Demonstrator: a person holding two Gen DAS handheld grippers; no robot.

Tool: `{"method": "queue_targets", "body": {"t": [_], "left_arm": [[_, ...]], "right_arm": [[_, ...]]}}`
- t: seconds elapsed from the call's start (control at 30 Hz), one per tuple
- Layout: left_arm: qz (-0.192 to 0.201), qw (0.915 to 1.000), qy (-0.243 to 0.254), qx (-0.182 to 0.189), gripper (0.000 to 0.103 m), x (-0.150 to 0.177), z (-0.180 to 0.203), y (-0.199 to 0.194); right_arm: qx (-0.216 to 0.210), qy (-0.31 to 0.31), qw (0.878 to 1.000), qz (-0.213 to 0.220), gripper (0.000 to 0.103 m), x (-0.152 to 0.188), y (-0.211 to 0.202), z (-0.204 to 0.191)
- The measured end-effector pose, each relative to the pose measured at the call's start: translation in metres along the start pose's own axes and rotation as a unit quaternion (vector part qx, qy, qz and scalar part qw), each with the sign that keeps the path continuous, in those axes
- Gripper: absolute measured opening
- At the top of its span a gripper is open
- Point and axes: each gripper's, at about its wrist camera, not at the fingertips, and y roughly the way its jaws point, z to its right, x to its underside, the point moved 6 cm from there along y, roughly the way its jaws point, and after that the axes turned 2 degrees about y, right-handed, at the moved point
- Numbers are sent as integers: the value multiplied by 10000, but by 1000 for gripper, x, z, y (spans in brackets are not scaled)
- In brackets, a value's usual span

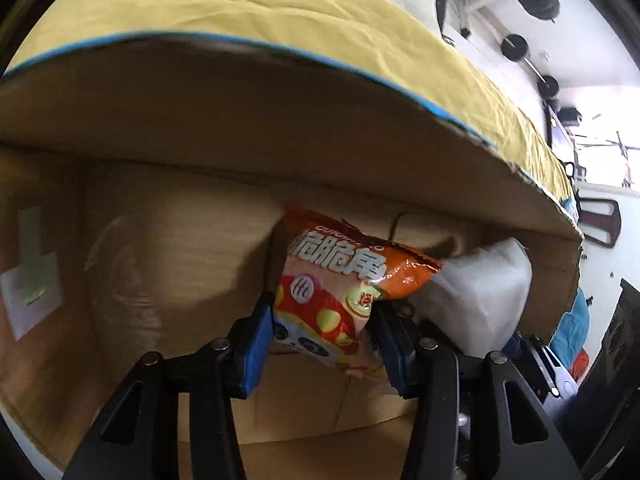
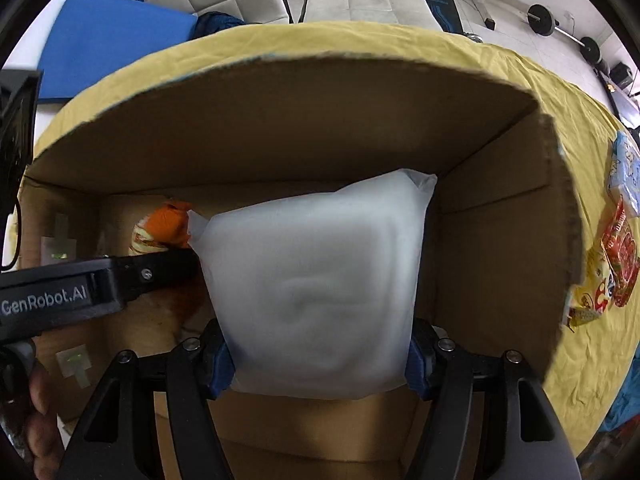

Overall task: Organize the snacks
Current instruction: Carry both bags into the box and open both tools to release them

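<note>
My left gripper is shut on an orange snack bag with white lettering and a panda, held inside an open cardboard box. To its right the white packet shows. In the right wrist view my right gripper is shut on that plain white packet, also inside the cardboard box. The orange bag peeks out at the left, behind the left gripper's black body.
The box stands on a yellow cloth. Loose snack packets lie on the cloth right of the box: a red one, a yellow one and a pale blue one. A hand shows at lower left. Chairs and weights stand behind.
</note>
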Motion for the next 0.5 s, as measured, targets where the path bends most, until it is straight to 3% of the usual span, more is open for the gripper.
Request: {"method": "queue_targets", "body": {"t": [0.27,0.5], "left_arm": [[-96,9999,74,-6,52,-6,12,3],[-151,9994,18,-315,57,-4,4,-2]], "right_arm": [[49,29,10000,66,72,-6,13,-4],[13,39,9999,118,77,0,6,-6]]}}
